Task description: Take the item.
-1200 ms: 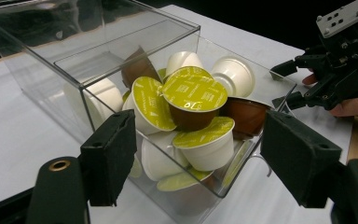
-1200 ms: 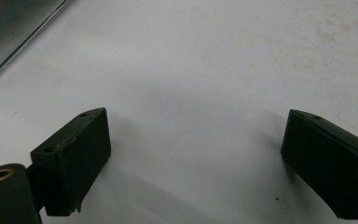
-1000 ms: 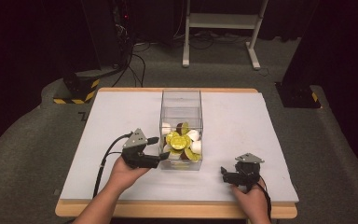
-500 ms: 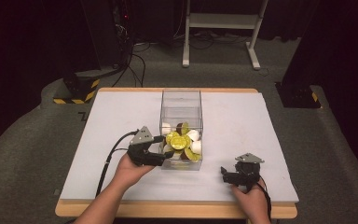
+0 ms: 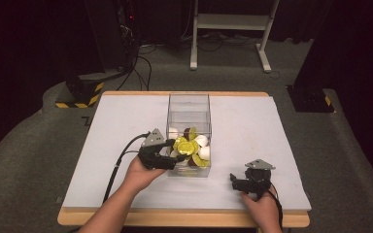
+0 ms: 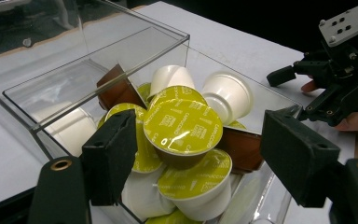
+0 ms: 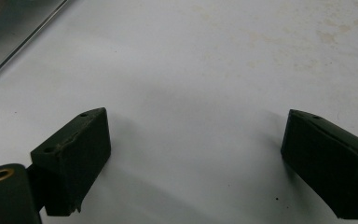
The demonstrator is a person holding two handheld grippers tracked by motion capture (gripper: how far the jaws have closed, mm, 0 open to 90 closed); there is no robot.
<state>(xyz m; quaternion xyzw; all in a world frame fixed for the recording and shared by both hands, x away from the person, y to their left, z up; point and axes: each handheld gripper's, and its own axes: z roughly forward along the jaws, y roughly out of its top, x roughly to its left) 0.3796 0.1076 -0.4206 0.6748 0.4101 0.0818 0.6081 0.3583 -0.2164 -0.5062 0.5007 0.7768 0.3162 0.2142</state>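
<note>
The left gripper (image 6: 193, 163), jaws wide, is straddling the top capsule (image 6: 182, 127) in the box (image 6: 135, 44); next they need closing.

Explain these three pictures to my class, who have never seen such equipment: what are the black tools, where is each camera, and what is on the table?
A person holds two hand-operated black grippers. The high view looks down on the white table. A clear plastic box holds yellow-lidded coffee capsules. The left gripper, filmed by its own camera, reaches into the box with its fingers open either side of one capsule, gripping nothing. The right gripper, also open, rests over bare table.
</note>
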